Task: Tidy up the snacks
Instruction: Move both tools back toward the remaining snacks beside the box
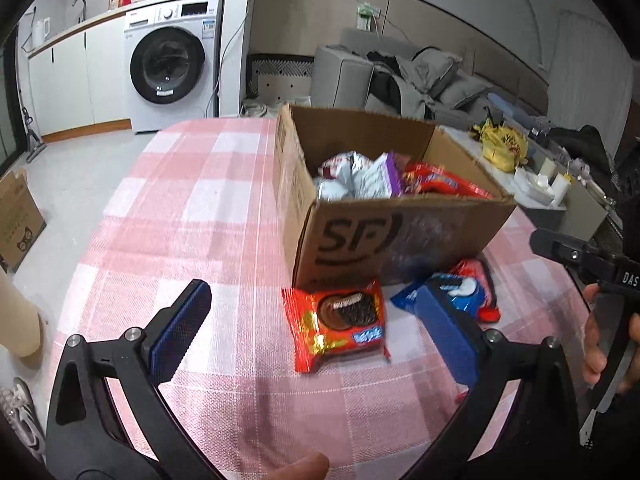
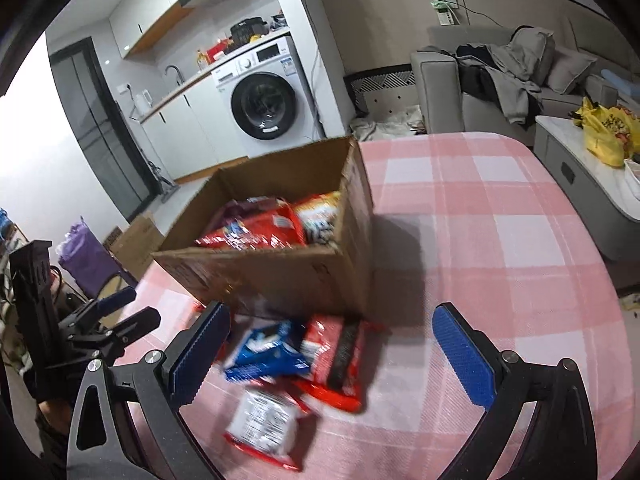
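A brown cardboard box (image 1: 352, 236) marked SF stands on the pink checked table and holds several snack packets (image 1: 360, 176). It also shows in the right wrist view (image 2: 280, 276). A red cookie packet (image 1: 338, 326) lies in front of the box, between the fingers of my open left gripper (image 1: 320, 320). A blue cookie packet (image 1: 456, 294) and another red packet (image 1: 478, 276) lie to its right. My right gripper (image 2: 330, 344) is open above the blue packet (image 2: 268, 350), a red packet (image 2: 334, 360) and a red and white packet (image 2: 266, 418).
The table (image 1: 192, 216) has bare cloth left of the box. A washing machine (image 1: 172, 64) and a sofa (image 1: 400, 76) stand behind. A low side table holds a yellow bag (image 1: 502, 146). Another cardboard box (image 1: 18, 220) sits on the floor.
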`<state>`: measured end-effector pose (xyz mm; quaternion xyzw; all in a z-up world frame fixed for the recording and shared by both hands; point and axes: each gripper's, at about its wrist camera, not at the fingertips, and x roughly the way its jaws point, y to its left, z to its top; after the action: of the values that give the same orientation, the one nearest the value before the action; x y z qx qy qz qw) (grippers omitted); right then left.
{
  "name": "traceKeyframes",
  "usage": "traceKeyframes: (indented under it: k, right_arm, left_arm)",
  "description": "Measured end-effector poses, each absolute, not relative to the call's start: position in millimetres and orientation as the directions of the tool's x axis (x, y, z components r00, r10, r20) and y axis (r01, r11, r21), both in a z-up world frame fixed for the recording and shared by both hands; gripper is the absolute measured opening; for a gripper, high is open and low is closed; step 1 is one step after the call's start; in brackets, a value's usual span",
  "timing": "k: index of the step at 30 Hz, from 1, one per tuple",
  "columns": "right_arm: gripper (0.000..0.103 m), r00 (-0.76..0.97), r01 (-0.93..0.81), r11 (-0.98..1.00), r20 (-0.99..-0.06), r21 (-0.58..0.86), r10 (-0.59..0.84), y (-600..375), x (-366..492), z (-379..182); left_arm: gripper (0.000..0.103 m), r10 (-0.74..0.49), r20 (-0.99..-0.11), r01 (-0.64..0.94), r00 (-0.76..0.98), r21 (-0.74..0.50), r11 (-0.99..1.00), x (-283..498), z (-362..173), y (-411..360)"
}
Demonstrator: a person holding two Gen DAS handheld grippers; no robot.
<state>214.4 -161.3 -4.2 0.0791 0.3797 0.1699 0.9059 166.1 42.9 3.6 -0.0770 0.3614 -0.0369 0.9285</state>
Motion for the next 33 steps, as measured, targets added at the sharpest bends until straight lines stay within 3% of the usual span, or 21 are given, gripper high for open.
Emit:
traceKeyframes:
  k: [16,33]
  right_arm:
    - [0.103,0.578,-0.157,0.96,-0.767,0.231,0.279,-171,229,-49]
    - [0.103,0.514,-0.265,0.952,-0.812,0.154,0.275,-130,241,-69]
  left_arm:
    - [0.102,-0.132,-0.717,0.012,0.685,-0.17,0.985,186,-39,39]
    - [0.102,-0.132,-0.733,0.023,0.668,-0.157,0.987,194,-56,33]
